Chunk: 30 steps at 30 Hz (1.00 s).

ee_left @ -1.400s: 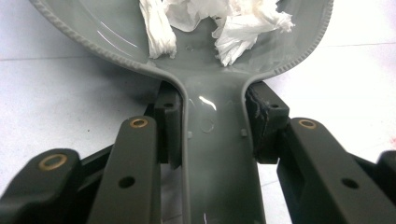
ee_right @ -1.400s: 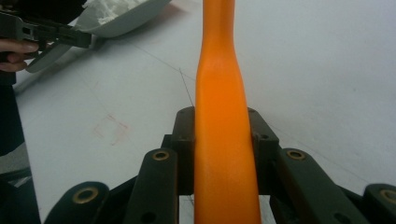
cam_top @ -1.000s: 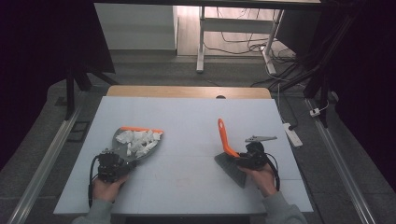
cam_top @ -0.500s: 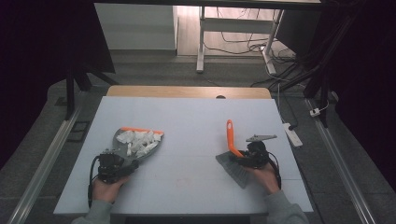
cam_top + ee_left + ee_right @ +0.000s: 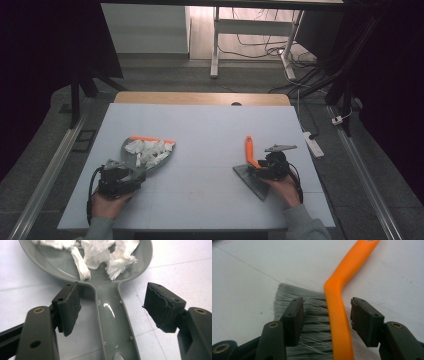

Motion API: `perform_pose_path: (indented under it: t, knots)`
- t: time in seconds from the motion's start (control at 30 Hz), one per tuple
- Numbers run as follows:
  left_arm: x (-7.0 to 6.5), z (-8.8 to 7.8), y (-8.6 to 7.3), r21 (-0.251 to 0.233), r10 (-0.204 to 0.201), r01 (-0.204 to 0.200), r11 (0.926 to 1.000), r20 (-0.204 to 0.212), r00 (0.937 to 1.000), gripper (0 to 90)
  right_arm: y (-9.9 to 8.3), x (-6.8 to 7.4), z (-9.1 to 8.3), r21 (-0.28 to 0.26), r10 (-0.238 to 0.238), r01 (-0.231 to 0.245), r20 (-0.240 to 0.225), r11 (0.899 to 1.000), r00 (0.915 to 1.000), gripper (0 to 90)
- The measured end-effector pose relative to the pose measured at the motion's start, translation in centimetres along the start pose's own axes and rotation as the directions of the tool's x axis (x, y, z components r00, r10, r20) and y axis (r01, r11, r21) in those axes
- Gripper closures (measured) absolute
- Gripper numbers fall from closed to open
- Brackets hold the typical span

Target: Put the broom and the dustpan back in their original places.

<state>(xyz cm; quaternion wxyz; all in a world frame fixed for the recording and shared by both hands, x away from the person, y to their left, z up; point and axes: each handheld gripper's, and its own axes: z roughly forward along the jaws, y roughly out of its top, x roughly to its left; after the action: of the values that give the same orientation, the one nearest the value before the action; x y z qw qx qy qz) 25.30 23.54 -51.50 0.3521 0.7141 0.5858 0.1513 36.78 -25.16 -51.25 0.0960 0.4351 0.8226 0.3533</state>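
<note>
Table (image 5: 200, 125): flat, pale matte top w/ faint grid lines, wood strip along far edge.

Dustpan (image 5: 131, 159): grey plastic, smooth and glossy inside, rounded scoop w/ ribbed rim, orange lip on far edge, long hollow handle pointing back to the person. Lies flat on table, left side. In left gripper view the handle (image 5: 112, 322) runs between the black jaws, not touched by either pad.

Brush (image 5: 250, 162): curved orange plastic handle, fan of fine grey bristles, lies flat on table, right side. In right gripper view the handle (image 5: 339, 315) sits between the jaws, bristles (image 5: 312, 322) spread under the left one.

Left gripper (image 5: 119, 181): black, blocky, rough foam-like pads; jaws have just been opening, now apart w/ gaps either side of dustpan handle, no grip.

Right gripper (image 5: 264, 170): same build; jaws have just been opening, now wide, pads clear of brush handle.

Paper scraps (image 5: 149, 151): white, torn, crumpled, piled in the scoop.
</note>
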Motion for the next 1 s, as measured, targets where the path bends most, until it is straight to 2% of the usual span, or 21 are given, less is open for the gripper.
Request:
perform_pose_path:
  t: [0.17, 0.23, 0.33, 0.4, 0.57, 0.7, 0.83, 1.0]
  knots:
    - [-0.3, -0.7, 0.1, -0.024, 0.072, -0.072, 0.9971, 0.024, 0.9971, 29.8, 0.0, 0.4, -0.8, -0.04, -0.033, 0.034, 0.035, 0.999, 0.9989, 44.8]
    - [-0.2, -0.9, 0.1, -0.027, 0.092, -0.09, 0.9956, 0.067, 0.9935, 31.0, 0.0, 0.7, -1.3, -0.056, -0.067, 0.07, 0.045, 0.996, 0.9967, 46.0]
    - [-0.1, -1.0, 0.2, -0.025, 0.122, -0.12, 0.9925, 0.106, 0.9869, 31.1, -0.1, 1.2, -1.7, -0.072, -0.124, 0.127, 0.051, 0.989, 0.991, 47.9]
    - [0.1, -1.0, 0.2, -0.027, 0.129, -0.126, 0.9917, 0.141, 0.9816, 31.6, -0.2, 1.4, -1.9, -0.079, -0.153, 0.156, 0.042, 0.985, 0.9873, 48.1]
    - [0.6, -1.3, -0.1, -0.034, 0.135, -0.131, 0.9909, 0.189, 0.9728, 31.7, -0.7, 1.7, -2.3, -0.099, -0.191, 0.191, 0.007, 0.977, 0.9815, 48.1]
    - [0.6, -1.7, -0.6, -0.046, 0.171, -0.165, 0.9853, 0.209, 0.9629, 31.6, -1.5, 1.7, -3.0, -0.127, -0.223, 0.221, 0.005, 0.967, 0.9749, 48.3]
    - [0.4, -1.7, -0.8, -0.056, 0.2, -0.192, 0.9798, 0.229, 0.9528, 31.4, -2.3, 1.5, -3.8, -0.162, -0.234, 0.232, 0.008, 0.959, 0.9722, 48.3]
    - [0.1, -1.7, -0.9, -0.062, 0.218, -0.209, 0.976, 0.241, 0.9458, 31.3, -3.4, 1.4, -4.7, -0.184, -0.255, 0.254, 0.021, 0.949, 0.9667, 48.2]
